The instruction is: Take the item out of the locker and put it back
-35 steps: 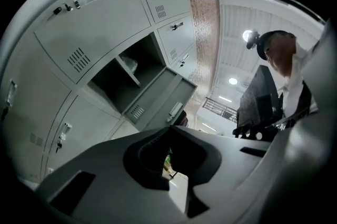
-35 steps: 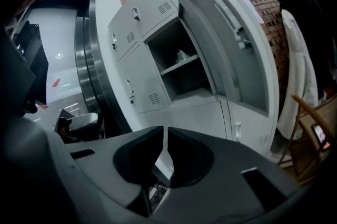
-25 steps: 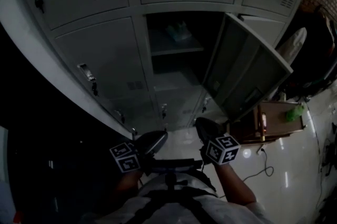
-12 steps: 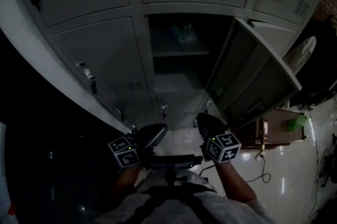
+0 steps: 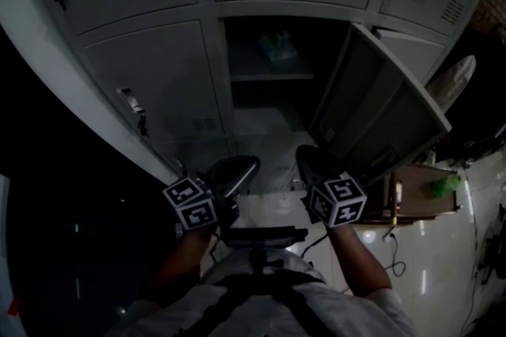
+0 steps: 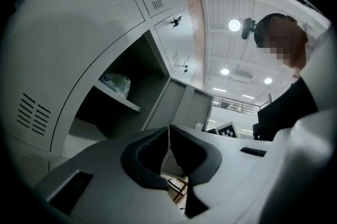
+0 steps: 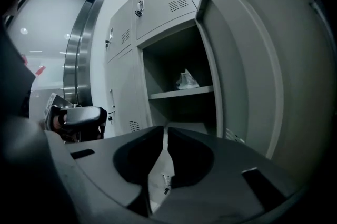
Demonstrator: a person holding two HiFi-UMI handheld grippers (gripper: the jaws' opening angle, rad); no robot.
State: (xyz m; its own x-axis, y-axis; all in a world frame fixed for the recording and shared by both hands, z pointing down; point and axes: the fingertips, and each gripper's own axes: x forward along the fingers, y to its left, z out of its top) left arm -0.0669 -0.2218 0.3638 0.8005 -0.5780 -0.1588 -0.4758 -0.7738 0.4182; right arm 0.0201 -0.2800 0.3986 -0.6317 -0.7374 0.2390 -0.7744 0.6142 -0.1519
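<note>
1. Grey lockers [image 5: 150, 82] fill the view; one door [image 5: 379, 114] stands open.
2. Inside, the crumpled bag [image 7: 187, 80] lies on the shelf [image 7: 179, 93].
3. Left tongs [image 6: 169, 133] are fully closed and empty; right tongs [image 7: 165, 133] keep a thin gap, also empty.

- Ahead of you stands a bank of grey metal lockers [image 5: 142, 82], with vented doors and keys in several locks.
- On your right, a glossy pale floor [image 5: 443, 248] carries a small brown wooden stand [image 5: 415, 193].
- A red brick wall [image 5: 489, 3] rises beyond.
- Round ceiling lamps [image 6: 234, 24] glow overhead.
</note>
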